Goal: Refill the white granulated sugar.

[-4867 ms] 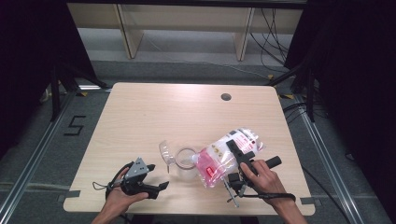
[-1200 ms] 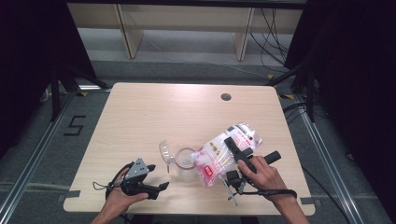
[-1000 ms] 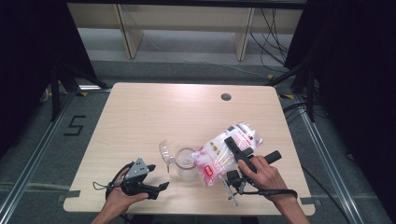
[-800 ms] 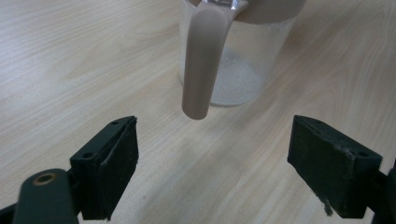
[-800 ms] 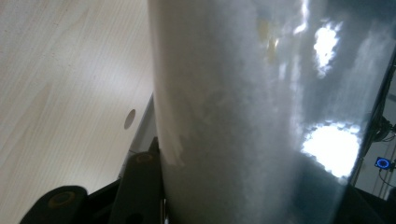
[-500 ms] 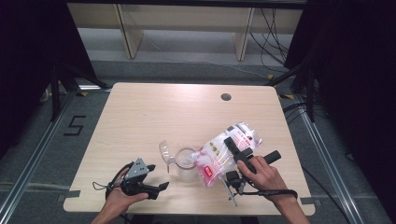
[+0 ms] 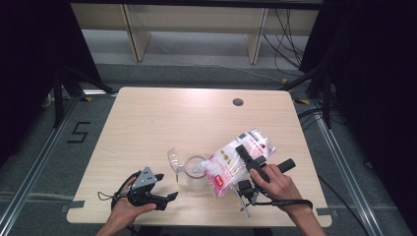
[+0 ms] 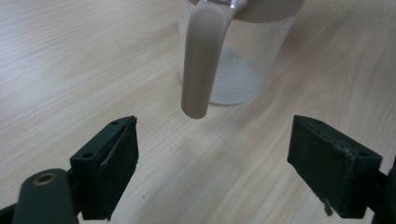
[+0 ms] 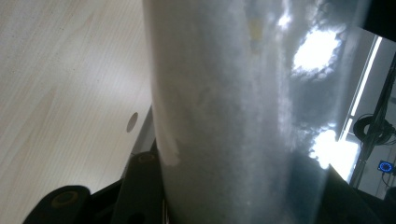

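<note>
Overhead, the right gripper [image 7: 250, 160] pinches a soft, slumping bag [image 7: 231, 164], tilted over the jug [image 7: 193, 166] at near centre. Alongside, the left gripper [image 8: 212, 154] gapes empty before its handle [image 8: 201, 56]. Closest in, film [image 9: 233, 116] fills the jaws; grip mid-body.

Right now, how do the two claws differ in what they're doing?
The right claw is clamped on the white-filled plastic bag, tilting it toward the clear pitcher; the left claw stands open and holds nothing, aimed at the pitcher's handle. Both sit near the table's front edge.
</note>
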